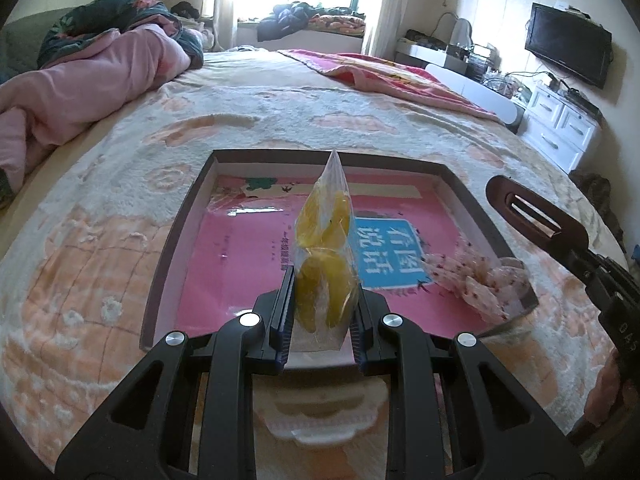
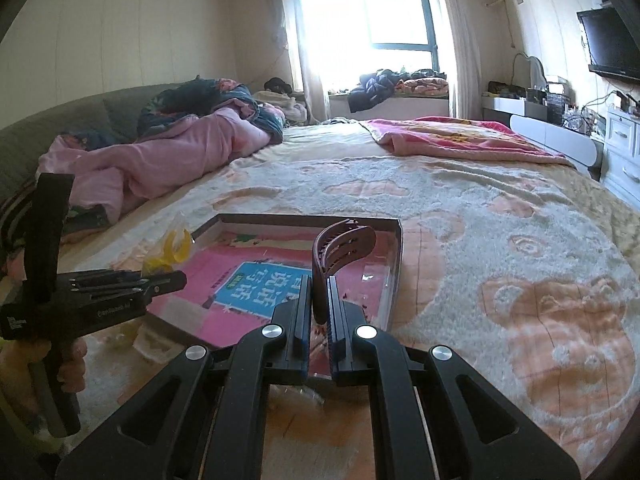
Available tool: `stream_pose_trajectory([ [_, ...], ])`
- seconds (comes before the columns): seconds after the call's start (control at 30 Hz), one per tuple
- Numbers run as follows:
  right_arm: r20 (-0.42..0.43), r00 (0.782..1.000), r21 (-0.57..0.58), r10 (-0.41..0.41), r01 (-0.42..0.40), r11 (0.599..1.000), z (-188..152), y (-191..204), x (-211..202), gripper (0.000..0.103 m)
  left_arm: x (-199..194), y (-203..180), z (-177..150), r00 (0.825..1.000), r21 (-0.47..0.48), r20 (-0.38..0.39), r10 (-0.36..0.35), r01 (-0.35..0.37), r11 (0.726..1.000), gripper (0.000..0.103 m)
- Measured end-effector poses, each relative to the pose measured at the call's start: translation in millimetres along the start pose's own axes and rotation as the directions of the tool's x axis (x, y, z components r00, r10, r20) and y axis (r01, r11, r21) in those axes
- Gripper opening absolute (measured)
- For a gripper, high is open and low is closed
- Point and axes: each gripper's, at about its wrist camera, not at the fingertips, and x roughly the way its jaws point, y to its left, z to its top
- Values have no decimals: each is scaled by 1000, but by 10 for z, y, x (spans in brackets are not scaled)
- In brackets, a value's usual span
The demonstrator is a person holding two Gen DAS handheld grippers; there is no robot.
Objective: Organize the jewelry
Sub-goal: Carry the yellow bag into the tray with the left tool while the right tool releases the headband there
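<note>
My left gripper (image 1: 323,300) is shut on a clear plastic bag of yellow pieces (image 1: 326,248), held upright over the near edge of a shallow box (image 1: 160,264) with a pink printed floor. My right gripper (image 2: 319,312) is shut on a dark brown hair clip (image 2: 340,248), held over the box's right corner (image 2: 394,264). The clip also shows in the left wrist view (image 1: 528,216), right of the box. The bag shows in the right wrist view (image 2: 172,248) at the left. A pink spotted fabric piece (image 1: 480,276) lies in the box's right corner.
The box sits on a bed with a fuzzy peach and cream blanket (image 2: 520,240). A pink quilt (image 1: 80,76) is piled at the far left. A red blanket (image 1: 392,76) lies at the far right. White drawers (image 1: 560,128) and a TV (image 1: 568,48) stand beyond the bed.
</note>
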Motion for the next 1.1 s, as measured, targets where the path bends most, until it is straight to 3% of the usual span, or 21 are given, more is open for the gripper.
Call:
stream_pose_trajectory([
  [0.63,-110,994,-10,-25,24,1000,115,-153,699,7,348,285,61,997,-31,-57,53,-55,998,18],
  [1.1,-195,981,23,-10,15,1000,63,-225,922,7,431,428,53,995,-64,-80,66,-71,995,20],
])
